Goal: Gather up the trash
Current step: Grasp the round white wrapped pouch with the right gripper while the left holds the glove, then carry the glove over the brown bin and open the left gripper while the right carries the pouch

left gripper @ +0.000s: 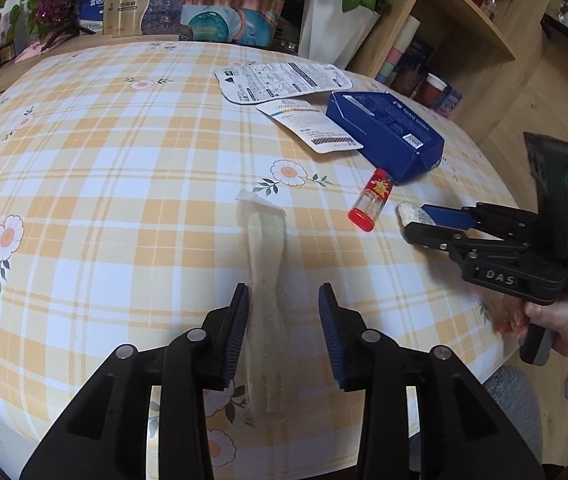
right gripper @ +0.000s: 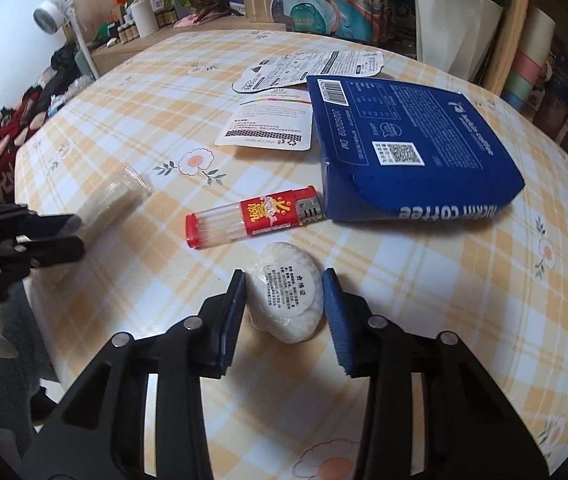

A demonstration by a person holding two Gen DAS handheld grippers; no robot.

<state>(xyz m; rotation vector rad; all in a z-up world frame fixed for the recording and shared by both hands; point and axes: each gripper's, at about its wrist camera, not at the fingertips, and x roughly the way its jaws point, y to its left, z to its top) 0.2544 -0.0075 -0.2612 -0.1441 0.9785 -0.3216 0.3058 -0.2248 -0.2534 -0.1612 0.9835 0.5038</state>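
A clear plastic wrapper (left gripper: pixel 266 264) lies flat on the checked tablecloth. My left gripper (left gripper: pixel 284 300) is open with its jaws on either side of the wrapper's near end; the wrapper also shows in the right wrist view (right gripper: pixel 112 196). A white crumpled wad with a round printed label (right gripper: pixel 286 300) lies between the open jaws of my right gripper (right gripper: pixel 284 284). From the left wrist view the right gripper (left gripper: pixel 408 218) sits at the wad (left gripper: pixel 406 210). A red and clear lighter (right gripper: pixel 252 216) lies just beyond the wad.
A blue coffee box (right gripper: pixel 408 148) lies at the right, touching the lighter's metal end. Two printed cardboard cards (right gripper: pixel 268 124) lie behind it. Boxes, flower pots and a wooden shelf (left gripper: pixel 468 36) stand along the table's far and right sides.
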